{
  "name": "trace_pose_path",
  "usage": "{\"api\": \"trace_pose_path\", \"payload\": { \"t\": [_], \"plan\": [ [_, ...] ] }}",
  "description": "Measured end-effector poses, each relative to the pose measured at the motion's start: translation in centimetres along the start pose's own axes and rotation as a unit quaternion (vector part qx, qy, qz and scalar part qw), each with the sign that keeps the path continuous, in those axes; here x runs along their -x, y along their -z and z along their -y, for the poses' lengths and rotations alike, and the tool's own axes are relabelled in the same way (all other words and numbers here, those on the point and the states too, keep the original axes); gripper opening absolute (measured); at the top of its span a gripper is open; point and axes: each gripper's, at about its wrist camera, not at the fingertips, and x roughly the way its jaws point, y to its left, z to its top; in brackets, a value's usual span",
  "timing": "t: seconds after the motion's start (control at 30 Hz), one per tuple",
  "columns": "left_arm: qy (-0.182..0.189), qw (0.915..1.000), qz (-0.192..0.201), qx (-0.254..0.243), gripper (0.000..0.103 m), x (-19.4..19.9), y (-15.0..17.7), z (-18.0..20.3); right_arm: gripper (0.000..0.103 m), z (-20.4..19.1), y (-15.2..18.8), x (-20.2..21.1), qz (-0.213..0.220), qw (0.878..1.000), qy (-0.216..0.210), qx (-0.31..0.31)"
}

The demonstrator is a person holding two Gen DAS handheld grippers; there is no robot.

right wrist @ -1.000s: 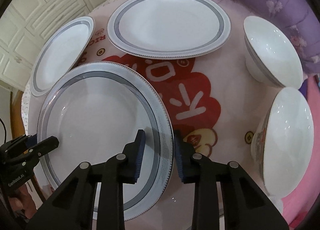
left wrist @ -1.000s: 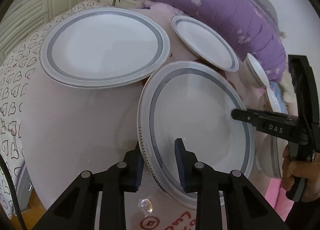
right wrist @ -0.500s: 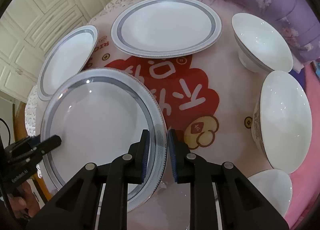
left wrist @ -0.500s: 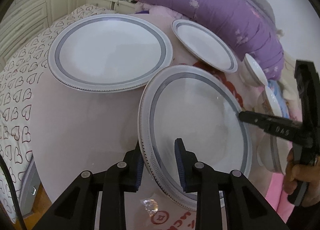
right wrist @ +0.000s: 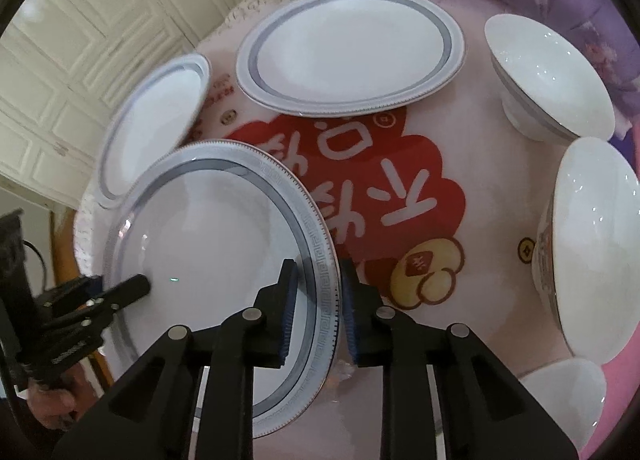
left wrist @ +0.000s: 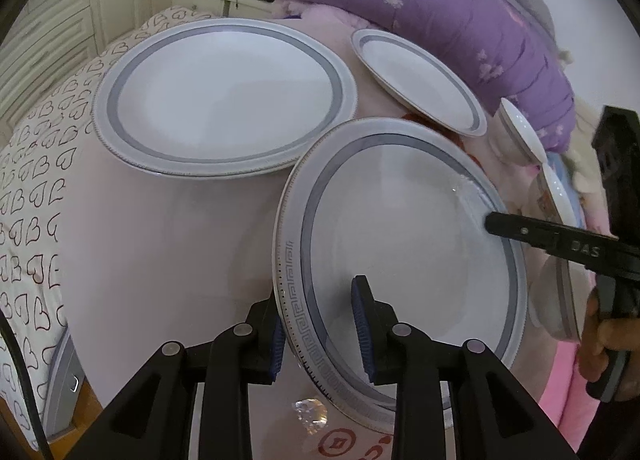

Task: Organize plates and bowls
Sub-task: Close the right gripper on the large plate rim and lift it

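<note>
Left wrist: my left claw (left wrist: pixel 320 324) straddles the big plate's (left wrist: pixel 400 244) near rim, jaws opening. Right claw (right wrist: pixel 318 300) pinches its opposite rim. Plate lifted, tilted above bed's (left wrist: pixel 168 252) pink blanket.

Left tongs (left wrist: pixel 320 334), right tongs (right wrist: pixel 318 312): matte black angular arms, round silver pivot screws, ribbed blue pads (left wrist: pixel 362 334). White lettering "DAS" on right unit. Black cable at frame edge.
</note>
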Motion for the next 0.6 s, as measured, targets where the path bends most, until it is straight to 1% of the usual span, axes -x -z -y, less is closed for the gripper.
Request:
{"api": "trace_pose_path", "payload": {
  "t": [0.07,0.27,0.43,0.5,0.6],
  "plan": [
    [0.005,1.0,-0.001,0.008,0.027,0.3,0.0,-0.3,0.019,-0.3,0.1,0.6,0.006,1.0,-0.003,0.003],
    [0.006,0.9999,0.011,0.007,0.025,2.4,0.0,-1.1,0.019,-1.2,0.6,1.2,0.019,1.0,-0.012,0.0],
    [0.012,0.9997,0.015,0.015,0.026,4.7,0.5,-1.9,0.019,-3.3,2.3,3.1,0.034,0.999,-0.02,-0.003],
    [0.009,0.9996,0.022,0.013,0.026,6.0,0.9,-2.3,0.019,-3.9,3.3,3.7,0.037,0.999,-0.021,-0.005],
    [0.006,0.9996,0.026,0.012,0.024,7.4,1.4,-2.8,0.019,-4.8,4.7,3.6,0.036,0.999,-0.027,-0.013]
  ]
}}
